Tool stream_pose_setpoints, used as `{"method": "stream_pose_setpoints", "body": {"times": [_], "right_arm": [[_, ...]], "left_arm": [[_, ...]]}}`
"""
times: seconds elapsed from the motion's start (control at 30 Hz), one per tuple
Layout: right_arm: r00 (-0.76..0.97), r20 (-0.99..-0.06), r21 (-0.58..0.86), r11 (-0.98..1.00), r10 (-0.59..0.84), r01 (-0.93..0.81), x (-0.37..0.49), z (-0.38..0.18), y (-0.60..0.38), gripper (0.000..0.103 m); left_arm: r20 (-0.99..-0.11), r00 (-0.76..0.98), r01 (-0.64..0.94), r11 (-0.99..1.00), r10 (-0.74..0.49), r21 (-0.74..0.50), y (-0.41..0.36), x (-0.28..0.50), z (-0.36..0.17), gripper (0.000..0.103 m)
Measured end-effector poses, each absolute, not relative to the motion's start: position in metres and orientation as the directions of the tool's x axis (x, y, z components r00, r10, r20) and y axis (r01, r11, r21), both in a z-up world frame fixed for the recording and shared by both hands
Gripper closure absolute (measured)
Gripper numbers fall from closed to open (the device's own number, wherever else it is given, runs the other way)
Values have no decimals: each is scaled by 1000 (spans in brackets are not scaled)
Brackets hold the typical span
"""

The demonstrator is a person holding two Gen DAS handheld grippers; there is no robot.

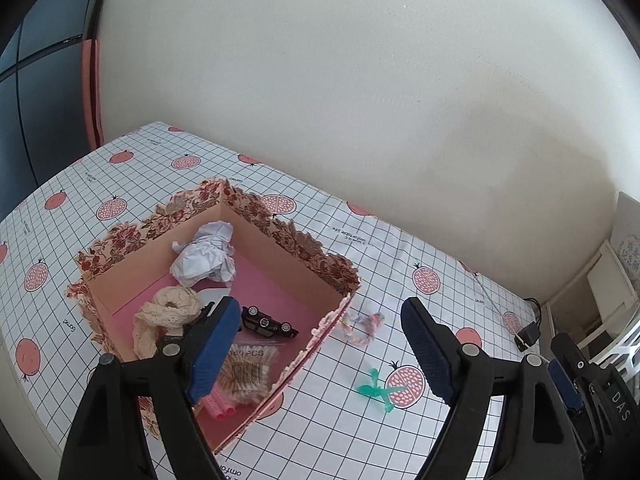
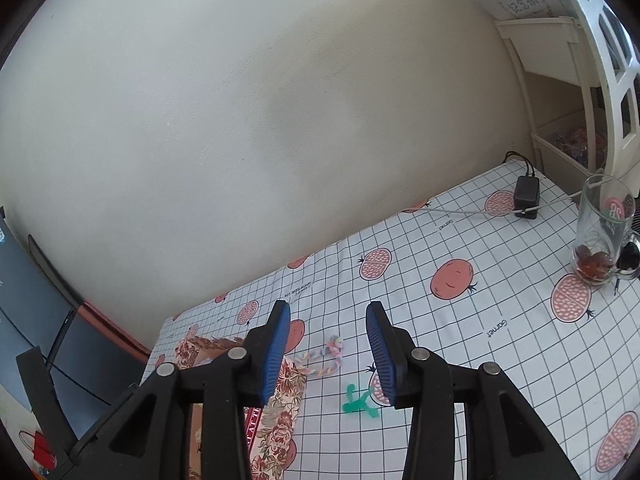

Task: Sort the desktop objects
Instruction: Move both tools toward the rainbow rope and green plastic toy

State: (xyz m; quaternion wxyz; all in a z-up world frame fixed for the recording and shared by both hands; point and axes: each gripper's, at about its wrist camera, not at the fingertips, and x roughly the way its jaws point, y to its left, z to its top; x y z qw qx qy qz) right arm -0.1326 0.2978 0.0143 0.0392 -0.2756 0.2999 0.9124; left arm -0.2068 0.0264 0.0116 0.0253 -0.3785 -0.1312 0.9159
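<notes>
Now both tools hang above the table (image 1: 460,280), which is covered in a white grid cloth printed with pink pomegranates. Left tool (image 1: 320,354): jaws spread wide, nothing between the blue pads, touching nothing. Right tool (image 2: 328,350): jaws parted, narrower than the left, gripping nothing either.

Under the left tool sits the open cardboard box with floral scalloped edges and a pink floor (image 1: 280,240). Inside it: a crumpled white paper ball (image 1: 208,256) at the far corner, a cream lace scrunchie (image 1: 168,312) by the left wall, a small black toy car (image 1: 268,322) lying upside down, a clear bag of cotton swabs (image 1: 250,372) near the front, and pink hair rollers (image 1: 222,404) at the near corner.

Out on the cloth, just past the box's right corner, lies a pastel braided rope loop (image 1: 362,326); nearer the camera, a little green plastic propeller toy (image 1: 380,392) rests beside a pomegranate print. In the right wrist view both lie between the blue pads, on the table below.

Far right: a black power adapter (image 2: 526,194) with a grey cable, and a clear glass mug (image 2: 600,236) with something reddish in its bottom. Open cloth stretches between the propeller and those; a plain wall bounds the table's far edge.
</notes>
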Motion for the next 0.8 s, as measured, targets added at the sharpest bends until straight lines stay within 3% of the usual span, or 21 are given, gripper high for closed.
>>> {"method": "stream_pose_setpoints", "body": {"times": [0.3,0.8], "right_arm": [[-800,-597,492,-816,-64,-302,-131,0,325,55],[-741,-661,505,-801,-121,-320,-145,-51,342,55]], "left_arm": [[-724,-656,-44,-969,213,-245,77,-207,-2,20],[-794,-579,-13,-976,185,-218,109,-218,-51,20]]}}
